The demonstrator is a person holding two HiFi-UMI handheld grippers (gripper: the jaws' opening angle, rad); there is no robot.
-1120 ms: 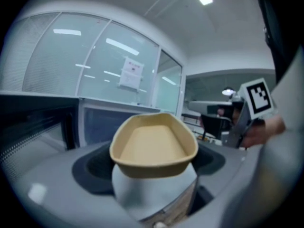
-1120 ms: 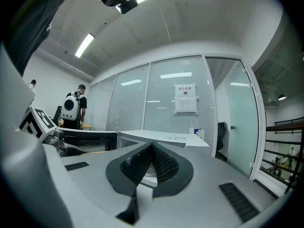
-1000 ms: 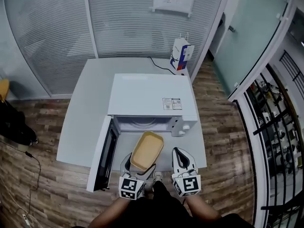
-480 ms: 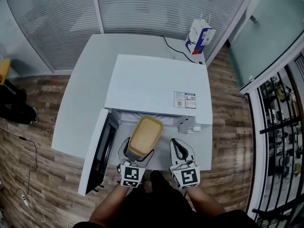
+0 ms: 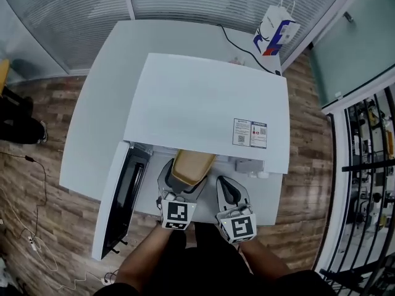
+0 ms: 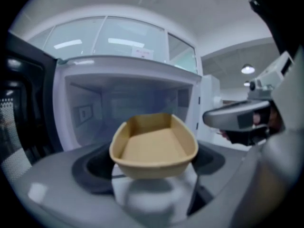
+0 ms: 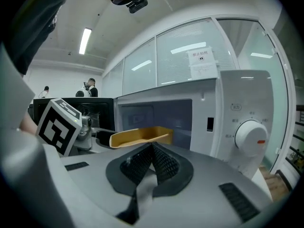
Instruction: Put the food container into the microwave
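An empty tan food container (image 5: 191,167) (image 6: 154,146) (image 7: 140,137) is held by its near end in my left gripper (image 5: 180,189), which is shut on it. The container's far end reaches into the mouth of the white microwave (image 5: 207,106), under its top edge in the head view. In the left gripper view the open cavity (image 6: 128,108) lies straight ahead. My right gripper (image 5: 226,193) (image 7: 151,151) hovers to the right of the container, in front of the control panel (image 7: 249,127), jaws shut and empty.
The microwave door (image 5: 117,196) hangs open to the left, next to my left gripper. The microwave stands on a white table (image 5: 102,103). A blue and white paper bag (image 5: 274,29) stands at the table's back right corner. Glass walls lie behind.
My left gripper has carried the container forward, so its far end now lies under the microwave's top edge. The right gripper moved forward alongside it. The head camera shifted closer over the microwave.
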